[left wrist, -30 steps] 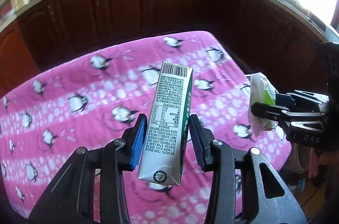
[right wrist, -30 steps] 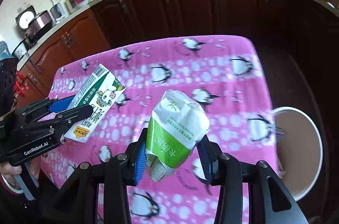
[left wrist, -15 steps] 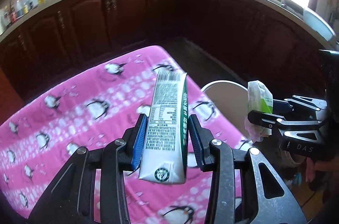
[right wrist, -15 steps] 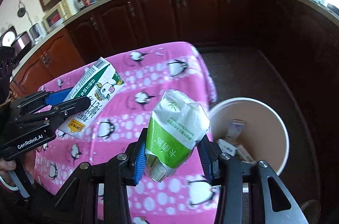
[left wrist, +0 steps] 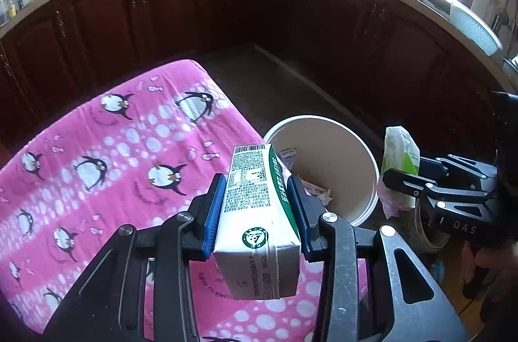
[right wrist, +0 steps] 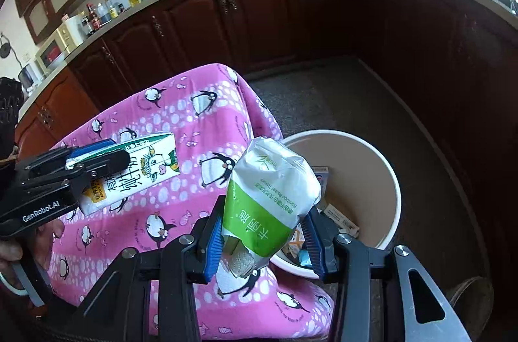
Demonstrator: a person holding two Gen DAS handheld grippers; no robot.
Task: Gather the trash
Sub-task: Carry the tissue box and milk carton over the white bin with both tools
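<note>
the green-and-white cardboard milk carton [left wrist: 255, 212] sits clamped in the left claw [left wrist: 255, 209] above the pink penguin-print worktop [left wrist: 97, 167]; the right claw [right wrist: 264, 225] grips a green-and-white plastic tissue packet [right wrist: 272, 196]. carry both fully over the round beige bin [right wrist: 382, 180] before releasing.

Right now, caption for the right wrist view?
Right gripper carries a tissue pack toward the bin; left gripper holds a milk carton.

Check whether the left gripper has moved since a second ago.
Yes. The left gripper, holding the milk carton, swung right across the penguin cloth toward the bin.
</note>
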